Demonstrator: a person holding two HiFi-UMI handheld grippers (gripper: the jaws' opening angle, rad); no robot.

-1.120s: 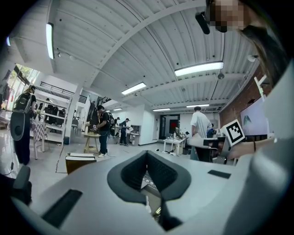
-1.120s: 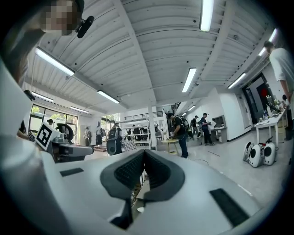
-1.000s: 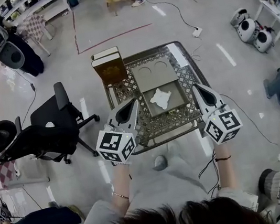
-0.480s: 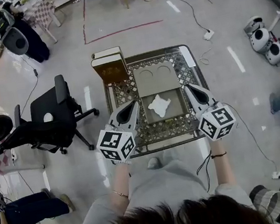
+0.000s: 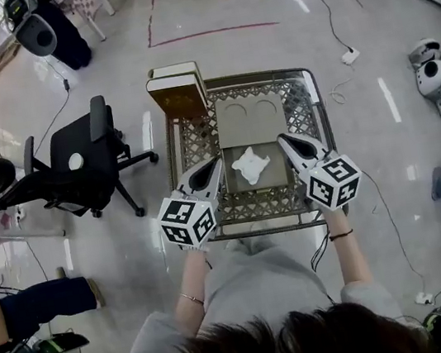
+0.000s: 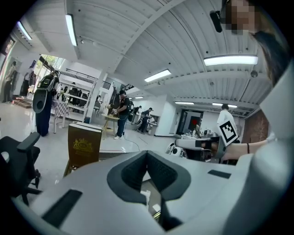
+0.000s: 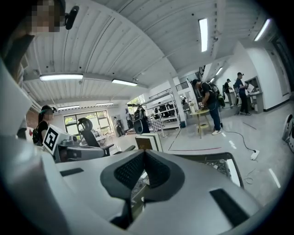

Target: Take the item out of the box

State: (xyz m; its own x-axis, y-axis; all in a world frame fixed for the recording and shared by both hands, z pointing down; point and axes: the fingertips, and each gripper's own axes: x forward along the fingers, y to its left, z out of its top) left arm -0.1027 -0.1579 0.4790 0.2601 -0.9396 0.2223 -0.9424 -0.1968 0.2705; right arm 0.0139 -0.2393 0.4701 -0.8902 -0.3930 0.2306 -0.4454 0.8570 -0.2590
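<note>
The lattice-topped table (image 5: 190, 143) is standing in front of the person, and it is carrying both boxes. One black office chair (image 5: 75, 158) is sitting on the floor to its left.

One grey box (image 5: 278, 172) is lying open in the middle of the table. Its lid (image 5: 250, 120) is lying folded flat on the far side and is showing two round marks. One brown box (image 5: 178, 99) is standing upright at the table's far left corner. It is closed, so its contents are not showing.

Two grippers are flanking the grey box. The left gripper (image 5: 216, 162) is hanging by the box's left wall and the right gripper (image 5: 280, 138) by its right wall. Both are pointing away from the person. Whether either tip is touching the box is not clear. Each gripper's own view is showing its jaws clenched together, with nothing gripped between them.

One white item (image 5: 250, 164) is lying inside the grey box, near the middle of its floor and between the two grippers. It is crumpled and about as wide as it is long, so it is showing no clear long axis. Small points are sticking out at its corners.
</note>
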